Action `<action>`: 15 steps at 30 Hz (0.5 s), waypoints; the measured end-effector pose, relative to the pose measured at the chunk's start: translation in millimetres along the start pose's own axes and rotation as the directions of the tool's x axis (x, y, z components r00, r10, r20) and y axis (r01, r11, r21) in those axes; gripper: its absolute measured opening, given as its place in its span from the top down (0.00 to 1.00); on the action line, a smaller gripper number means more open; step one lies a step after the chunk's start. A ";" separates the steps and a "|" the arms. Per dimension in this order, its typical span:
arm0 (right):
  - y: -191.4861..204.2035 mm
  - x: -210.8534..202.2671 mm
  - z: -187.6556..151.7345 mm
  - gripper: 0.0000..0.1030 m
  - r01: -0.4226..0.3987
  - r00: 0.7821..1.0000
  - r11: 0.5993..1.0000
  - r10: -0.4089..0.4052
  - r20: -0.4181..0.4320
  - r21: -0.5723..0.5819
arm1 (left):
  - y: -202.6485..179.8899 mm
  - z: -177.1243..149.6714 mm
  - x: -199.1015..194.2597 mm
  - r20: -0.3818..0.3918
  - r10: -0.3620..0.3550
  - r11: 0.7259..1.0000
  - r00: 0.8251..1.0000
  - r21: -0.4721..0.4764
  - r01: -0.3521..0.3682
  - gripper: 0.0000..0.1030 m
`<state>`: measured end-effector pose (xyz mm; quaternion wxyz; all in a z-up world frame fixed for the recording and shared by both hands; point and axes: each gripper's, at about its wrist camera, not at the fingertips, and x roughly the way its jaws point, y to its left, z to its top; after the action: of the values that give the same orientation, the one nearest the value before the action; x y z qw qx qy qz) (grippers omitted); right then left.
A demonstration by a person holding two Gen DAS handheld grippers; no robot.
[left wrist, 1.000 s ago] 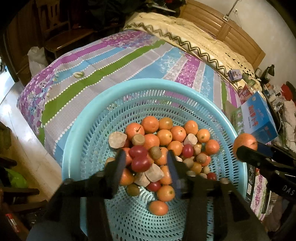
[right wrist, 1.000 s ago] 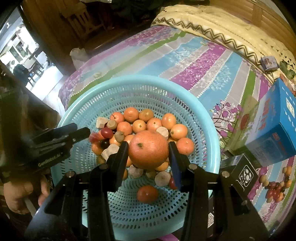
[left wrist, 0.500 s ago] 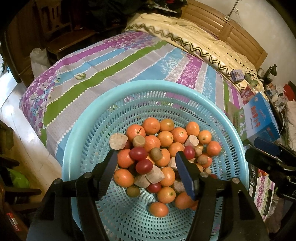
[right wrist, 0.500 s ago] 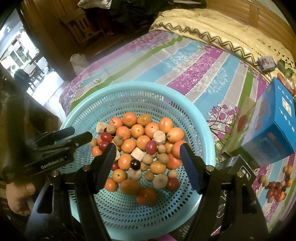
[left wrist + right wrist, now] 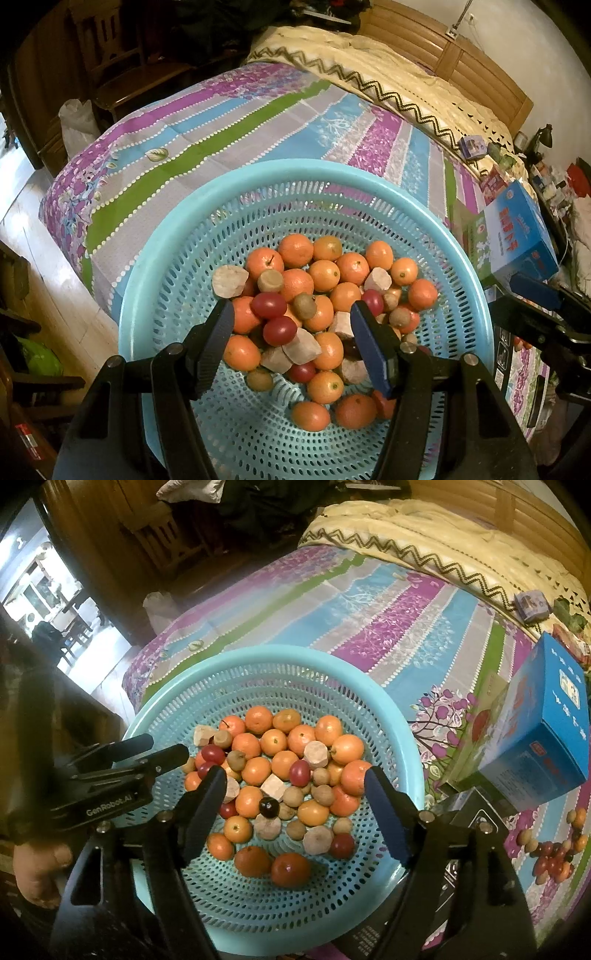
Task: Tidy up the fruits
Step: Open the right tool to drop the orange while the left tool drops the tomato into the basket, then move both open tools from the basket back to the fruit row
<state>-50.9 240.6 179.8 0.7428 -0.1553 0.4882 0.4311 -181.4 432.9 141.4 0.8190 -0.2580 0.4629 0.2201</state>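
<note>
I read "GenRobot.AI" on my left gripper [image 5: 162,755], apart and empty. My right gripper [image 5: 295,794] is opening, empty, above the fruits [image 5: 280,771] in the turquoise basket [image 5: 402,738]; blue box [image 5: 543,742] beside.

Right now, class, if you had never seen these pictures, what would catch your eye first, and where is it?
First, the round turquoise perforated plastic basket on the striped purple, blue and green bedsheet, heaped with small orange citrus fruits, red grape-like fruits and pale chunks. Next, the blue cardboard box to the basket's right. The right gripper hangs above the heap, its jaws opening with nothing between them.
</note>
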 end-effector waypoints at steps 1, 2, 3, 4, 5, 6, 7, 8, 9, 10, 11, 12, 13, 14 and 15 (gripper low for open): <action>-0.9 -0.5 -0.2 0.23 -0.002 1.000 1.000 0.002 0.002 0.001 | -0.9 -0.4 0.2 -0.001 0.001 1.000 1.000 0.001 -0.001 0.35; -1.7 -0.7 -0.7 0.23 -0.003 1.000 1.000 0.003 0.003 0.001 | -1.4 -0.6 -0.1 -0.003 0.002 1.000 1.000 0.002 -0.002 0.35; -2.1 -1.3 -1.2 0.23 -0.003 1.000 1.000 0.003 0.004 0.002 | -1.4 -0.6 -0.6 -0.003 0.001 1.000 1.000 0.002 -0.001 0.35; -2.8 -2.1 -1.7 0.23 -0.004 1.000 1.000 0.004 0.006 0.003 | -1.8 -0.9 -0.3 -0.002 0.003 1.000 1.000 0.001 -0.003 0.35; -3.9 -3.3 -2.4 0.23 -0.004 1.000 1.000 0.004 0.009 0.004 | -2.0 -0.9 -0.3 -0.001 0.004 1.000 1.000 0.001 -0.004 0.35; -4.8 -4.7 -2.7 0.23 -0.004 1.000 1.000 0.004 0.013 0.005 | -2.4 -1.3 -0.5 0.000 0.005 1.000 1.000 0.000 -0.005 0.35; -5.6 -6.5 -3.3 0.23 0.000 1.000 1.000 0.000 0.021 0.003 | -3.0 -1.3 -0.9 0.002 0.006 1.000 1.000 -0.004 -0.006 0.35; -6.3 -8.7 -4.0 0.23 0.004 1.000 1.000 -0.004 0.030 0.001 | -3.8 -1.3 -1.3 0.004 0.006 1.000 1.000 -0.005 -0.006 0.31; -7.5 -10.8 -4.5 0.23 0.005 0.999 1.000 -0.005 0.037 0.001 | -5.2 -1.7 -1.7 0.006 0.006 1.000 1.000 -0.007 -0.006 0.28; -8.7 -13.4 -5.3 0.23 0.005 0.999 1.000 -0.005 0.048 0.001 | -6.1 -1.9 -2.4 0.010 0.007 1.000 1.000 -0.007 -0.007 0.27; -10.3 -17.6 -5.9 0.23 0.007 0.998 1.000 -0.007 0.069 0.002 | -8.2 -2.4 -3.6 0.016 0.008 1.000 1.000 -0.006 -0.008 0.27; -12.5 -24.4 -7.1 0.23 0.014 0.995 1.000 -0.014 0.100 0.003 | -11.8 -2.9 -5.1 0.023 0.006 1.000 1.000 0.000 -0.006 0.27; -14.3 -29.6 -8.5 0.23 0.021 0.992 1.000 -0.021 0.122 0.003 | -15.3 -2.8 -6.2 0.029 0.007 1.000 1.000 0.005 -0.007 0.27; -17.4 -37.3 -10.4 0.23 0.027 0.987 1.000 -0.028 0.156 0.005 | -21.1 -2.8 -8.3 0.040 0.008 1.000 0.999 0.014 -0.008 0.27; -20.0 -43.3 -12.2 0.23 0.035 0.983 0.999 -0.035 0.179 0.005 | -26.1 -2.7 -9.5 0.047 0.007 1.000 0.999 0.021 -0.008 0.27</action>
<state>-48.8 199.9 207.3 0.7913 -0.1238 0.4168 0.4299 -172.0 410.0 154.2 0.8314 -0.2422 0.4470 0.2242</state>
